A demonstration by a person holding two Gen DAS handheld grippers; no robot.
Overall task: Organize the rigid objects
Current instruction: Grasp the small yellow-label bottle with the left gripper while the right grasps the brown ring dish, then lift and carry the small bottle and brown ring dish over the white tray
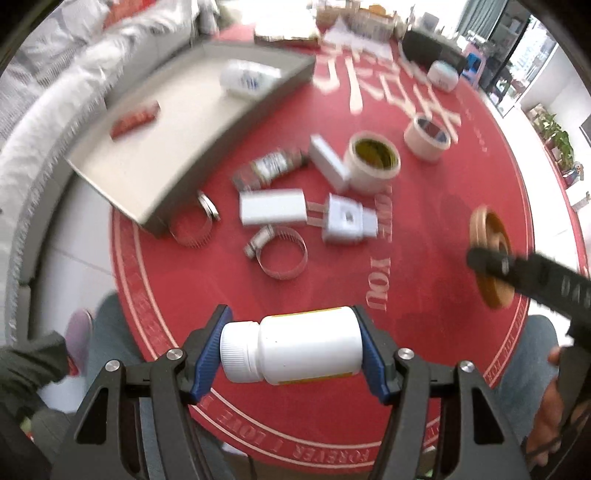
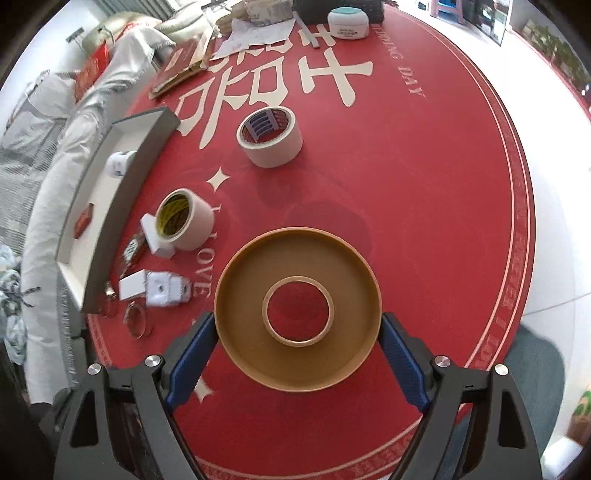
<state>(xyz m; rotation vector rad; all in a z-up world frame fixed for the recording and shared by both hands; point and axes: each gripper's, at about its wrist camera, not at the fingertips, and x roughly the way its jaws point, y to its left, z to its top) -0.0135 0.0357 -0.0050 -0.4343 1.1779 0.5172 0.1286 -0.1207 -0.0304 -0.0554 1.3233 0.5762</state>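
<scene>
My left gripper is shut on a white pill bottle, which lies sideways between the blue pads with its cap to the left, above the red round table. My right gripper is shut on a flat tan spool, with a pad on each side of its rim. From the left wrist view, the same spool is at the right with a black finger across it. A grey tray at the table's left edge holds a white bottle and a small red box.
Loose on the table: two tape rolls, two white chargers, a white block, a small labelled bottle and two hose clamps. A white jar and papers sit at the far side. A sofa lies beyond the tray.
</scene>
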